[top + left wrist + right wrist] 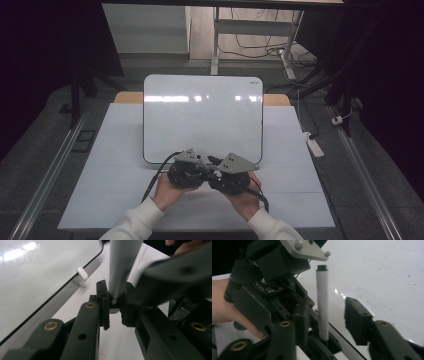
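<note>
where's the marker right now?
The marker stands upright, its lower end clamped in the left gripper, at the whiteboard's near edge. In the right gripper view it sits between the right gripper's open jaws, untouched.

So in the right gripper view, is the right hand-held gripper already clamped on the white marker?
No, the right hand-held gripper stands open around the white marker, with a clear gap to its far pad.
</note>
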Demonstrator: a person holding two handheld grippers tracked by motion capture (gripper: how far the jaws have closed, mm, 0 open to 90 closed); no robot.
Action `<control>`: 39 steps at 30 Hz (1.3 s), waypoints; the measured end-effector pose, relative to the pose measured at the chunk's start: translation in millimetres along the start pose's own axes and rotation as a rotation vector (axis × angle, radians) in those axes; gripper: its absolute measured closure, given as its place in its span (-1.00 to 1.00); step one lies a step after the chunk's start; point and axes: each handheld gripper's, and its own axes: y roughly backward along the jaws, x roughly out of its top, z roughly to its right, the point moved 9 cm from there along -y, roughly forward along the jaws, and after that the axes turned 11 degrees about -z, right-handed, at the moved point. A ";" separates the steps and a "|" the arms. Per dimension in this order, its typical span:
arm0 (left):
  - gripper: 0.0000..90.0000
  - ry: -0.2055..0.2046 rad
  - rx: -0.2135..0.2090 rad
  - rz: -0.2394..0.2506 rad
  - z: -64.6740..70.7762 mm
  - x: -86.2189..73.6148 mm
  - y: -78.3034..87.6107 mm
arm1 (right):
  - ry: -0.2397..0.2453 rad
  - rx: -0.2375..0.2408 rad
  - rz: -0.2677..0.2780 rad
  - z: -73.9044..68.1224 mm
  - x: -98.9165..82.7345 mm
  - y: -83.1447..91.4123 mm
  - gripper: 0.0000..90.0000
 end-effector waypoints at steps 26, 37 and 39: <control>-0.27 0.140 0.319 0.091 -32.6 -101.6 102.7 | -0.293 -0.256 -0.006 171.8 37.9 32.5 0.79; -0.27 0.190 0.396 0.108 -53.5 -125.3 123.0 | -0.430 -0.328 -0.151 249.9 48.1 1.5 0.79; -0.27 0.196 0.400 0.112 -55.1 -126.8 124.7 | -0.459 -0.338 -0.153 260.7 47.7 -4.5 0.78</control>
